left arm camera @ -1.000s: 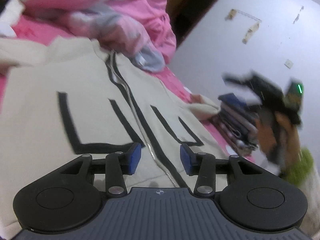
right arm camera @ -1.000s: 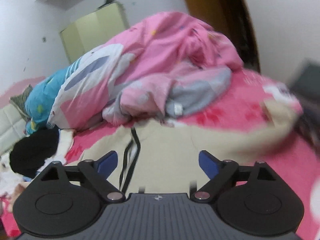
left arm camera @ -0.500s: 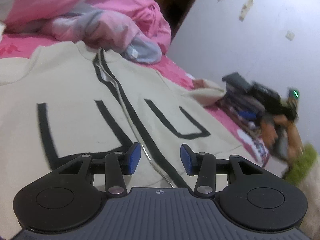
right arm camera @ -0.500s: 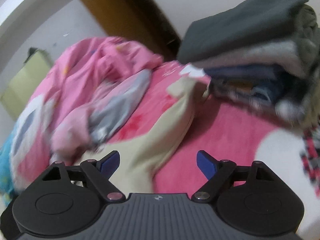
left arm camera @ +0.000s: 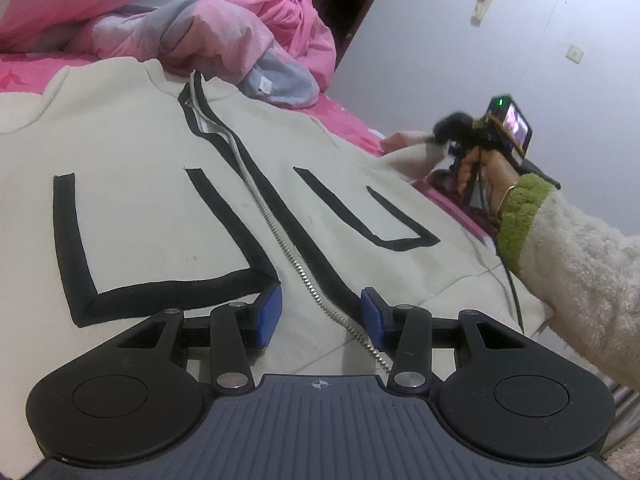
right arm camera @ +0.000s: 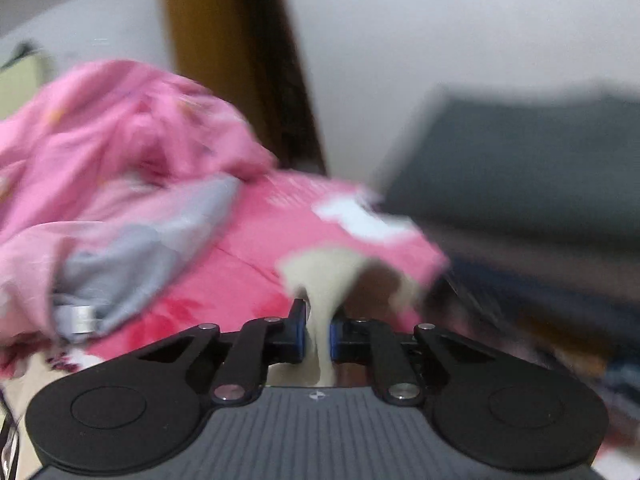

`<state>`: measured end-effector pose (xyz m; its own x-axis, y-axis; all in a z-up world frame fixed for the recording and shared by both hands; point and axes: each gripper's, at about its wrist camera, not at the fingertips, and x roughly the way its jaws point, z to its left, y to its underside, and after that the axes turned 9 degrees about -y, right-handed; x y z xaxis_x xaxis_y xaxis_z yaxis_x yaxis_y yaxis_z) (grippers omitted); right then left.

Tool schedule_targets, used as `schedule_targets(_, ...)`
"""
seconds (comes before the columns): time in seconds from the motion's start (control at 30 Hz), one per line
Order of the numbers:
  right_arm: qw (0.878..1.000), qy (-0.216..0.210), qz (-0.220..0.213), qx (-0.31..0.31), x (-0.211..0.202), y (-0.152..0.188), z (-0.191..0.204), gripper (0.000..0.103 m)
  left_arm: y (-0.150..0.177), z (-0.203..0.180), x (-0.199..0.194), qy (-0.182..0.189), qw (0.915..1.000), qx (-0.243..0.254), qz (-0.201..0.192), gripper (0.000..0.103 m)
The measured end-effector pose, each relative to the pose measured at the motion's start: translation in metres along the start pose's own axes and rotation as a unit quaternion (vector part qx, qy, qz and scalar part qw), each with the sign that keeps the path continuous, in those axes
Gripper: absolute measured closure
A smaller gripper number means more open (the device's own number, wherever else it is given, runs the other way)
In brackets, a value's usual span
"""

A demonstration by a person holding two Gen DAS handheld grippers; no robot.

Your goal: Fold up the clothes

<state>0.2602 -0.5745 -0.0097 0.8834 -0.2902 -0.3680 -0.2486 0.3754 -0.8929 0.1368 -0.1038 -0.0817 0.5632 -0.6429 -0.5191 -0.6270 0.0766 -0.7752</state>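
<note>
A cream zip-up jacket with black stripes lies spread flat, front up, on a bed covered in a pink sheet, its silver zipper running toward the left gripper, whose blue fingers stand apart above the hem, grasping nothing. At the jacket's far sleeve, the right gripper is closing its fingers on a pinch of cream cloth, held by a hand in a fleecy sleeve with a green cuff. A crumpled pink quilt lies beyond the collar, with a blurred stack of folded dark clothes just beside the sleeve
</note>
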Motion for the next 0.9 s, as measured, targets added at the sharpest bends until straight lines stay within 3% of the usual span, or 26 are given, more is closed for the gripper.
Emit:
schedule_targets(0.07, 0.996, -0.048, -0.019, -0.068, -0.016, -0.005, 0.034, 0.092, 0.001, 0.002, 0.000, 0.005, 1.0000, -0.004, -0.003, 0.060)
schedule_targets(0.13, 0.980, -0.106, -0.021, -0.167, -0.036, 0.004, 0.078, 0.092, 0.000, 0.003, 0.000, 0.010, 0.9999, -0.012, -0.003, 0.060)
schedule_targets(0.23, 0.929, -0.187, 0.002, -0.318, -0.066, 0.040, 0.135, 0.092, -0.003, 0.008, -0.010, 0.010, 0.9994, -0.032, -0.008, 0.060)
schedule_targets(0.3, 0.881, -0.221, 0.031, -0.416, -0.082, 0.076, 0.168, 0.091, -0.006, 0.013, -0.029, 0.000, 0.9987, -0.041, -0.030, 0.059)
schedule_targets(0.37, 0.853, -0.225, 0.064, -0.467, -0.087, 0.110, 0.184, 0.091, -0.009, 0.028, -0.058, -0.026, 0.9965, -0.059, -0.054, 0.059)
schedule_targets(0.5, 0.829, -0.198, 0.130, -0.507, -0.078, 0.147, 0.186, 0.089, -0.017, 0.070, -0.129, -0.099, 0.9836, -0.108, -0.105, 0.059)
schedule_targets(0.53, 0.826, -0.191, 0.133, -0.514, -0.082, 0.150, 0.186, 0.087, -0.016, 0.087, -0.150, -0.128, 0.9756, -0.132, -0.120, 0.059)
schedule_targets(0.6, 0.821, -0.178, 0.129, -0.527, -0.093, 0.151, 0.188, 0.060, -0.013, 0.124, -0.192, -0.185, 0.9541, -0.181, -0.150, 0.059)
schedule_targets(0.7, 0.820, -0.179, 0.087, -0.536, -0.135, 0.143, 0.197, 0.033, -0.004, 0.178, -0.243, -0.275, 0.9123, -0.246, -0.178, 0.059)
schedule_targets(0.8, 0.839, -0.201, 0.069, -0.502, -0.169, 0.131, 0.211, 0.031, -0.001, 0.229, -0.275, -0.352, 0.8689, -0.295, -0.185, 0.059)
schedule_targets(0.83, 0.844, -0.208, 0.063, -0.490, -0.180, 0.127, 0.216, 0.030, -0.002, 0.245, -0.278, -0.370, 0.8586, -0.306, -0.180, 0.059)
schedule_targets(0.9, 0.855, -0.224, 0.052, -0.465, -0.203, 0.120, 0.226, 0.030, -0.006, 0.276, -0.273, -0.389, 0.8498, -0.321, -0.152, 0.059)
